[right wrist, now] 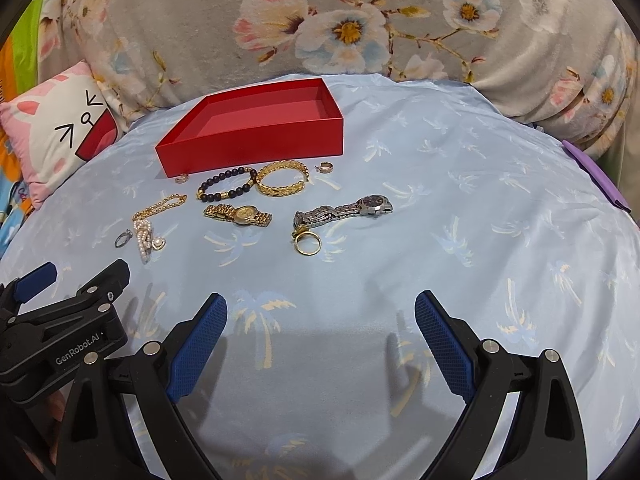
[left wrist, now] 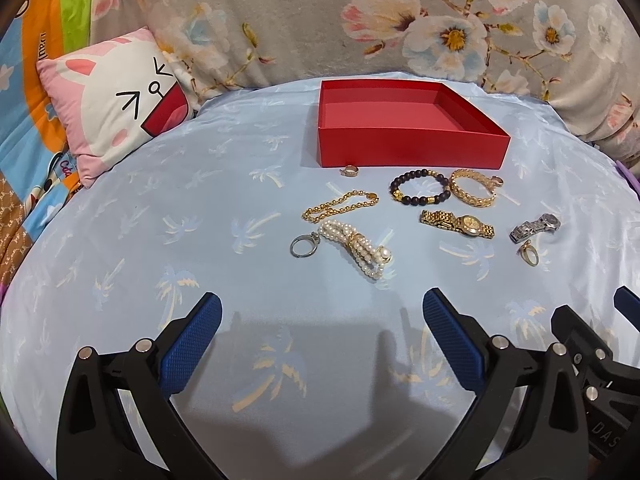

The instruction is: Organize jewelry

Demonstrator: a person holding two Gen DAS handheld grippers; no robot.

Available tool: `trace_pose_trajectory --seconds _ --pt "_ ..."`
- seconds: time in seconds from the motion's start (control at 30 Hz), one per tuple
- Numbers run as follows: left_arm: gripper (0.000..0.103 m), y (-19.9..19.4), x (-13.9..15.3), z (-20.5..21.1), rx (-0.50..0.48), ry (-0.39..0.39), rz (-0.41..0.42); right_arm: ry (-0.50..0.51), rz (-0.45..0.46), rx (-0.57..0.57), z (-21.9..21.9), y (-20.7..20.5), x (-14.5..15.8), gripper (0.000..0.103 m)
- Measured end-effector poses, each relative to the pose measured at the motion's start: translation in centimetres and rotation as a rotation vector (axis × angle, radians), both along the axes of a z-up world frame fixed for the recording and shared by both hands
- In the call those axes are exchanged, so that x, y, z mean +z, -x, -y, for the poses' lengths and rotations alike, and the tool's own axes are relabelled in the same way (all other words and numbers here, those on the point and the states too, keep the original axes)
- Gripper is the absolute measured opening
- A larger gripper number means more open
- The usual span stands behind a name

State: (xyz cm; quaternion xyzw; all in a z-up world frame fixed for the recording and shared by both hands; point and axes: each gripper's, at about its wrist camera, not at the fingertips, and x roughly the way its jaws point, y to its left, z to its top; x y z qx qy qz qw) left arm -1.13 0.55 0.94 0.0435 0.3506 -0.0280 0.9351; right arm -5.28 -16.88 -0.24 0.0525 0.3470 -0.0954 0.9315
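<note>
An empty red box [left wrist: 408,148] [right wrist: 256,148] sits at the back of the blue sheet. In front of it lie a gold chain [left wrist: 340,203], a pearl bracelet [left wrist: 358,246], a silver ring [left wrist: 303,245], a dark bead bracelet [left wrist: 420,189], a gold bangle [right wrist: 282,178], a gold watch [left wrist: 458,224] [right wrist: 238,215], a silver watch [right wrist: 344,210], a gold ring [right wrist: 307,243] and two small rings [left wrist: 349,170] [right wrist: 325,168]. My left gripper [left wrist: 322,320] is open, short of the pearls. My right gripper [right wrist: 320,320] is open, short of the gold ring. Both hold nothing.
A cartoon rabbit cushion [left wrist: 116,104] leans at the back left. A grey floral blanket [right wrist: 320,20] rises behind the box. A purple object [right wrist: 596,176] lies at the right edge. The near blue palm-print sheet [right wrist: 480,240] is bare.
</note>
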Motion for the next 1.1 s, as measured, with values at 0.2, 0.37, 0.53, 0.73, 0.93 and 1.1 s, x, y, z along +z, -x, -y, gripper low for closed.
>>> trace_pose_trajectory --seconds 0.2,0.37,0.53,0.73,0.93,1.1 --pt "0.098 0.03 0.03 -0.01 0.0 0.002 -0.001 0.008 0.003 0.003 -0.14 0.06 0.01 0.093" --pt "0.098 0.03 0.01 0.0 -0.001 0.002 -0.003 0.01 0.001 0.005 -0.14 0.03 0.0 0.093" --pt "0.098 0.05 0.03 0.03 0.0 0.002 -0.002 0.009 0.004 0.005 -0.07 0.0 0.03 0.093" --pt "0.098 0.07 0.01 0.03 0.0 0.0 -0.002 0.01 0.001 0.006 -0.06 -0.01 0.04 0.093" --pt "0.098 0.04 -0.01 0.02 0.0 0.001 -0.002 0.01 0.001 0.006 -0.07 -0.01 0.03 0.093" --pt "0.098 0.05 0.02 0.08 -0.002 0.0 -0.002 0.009 0.002 0.005 -0.09 -0.01 0.03 0.093"
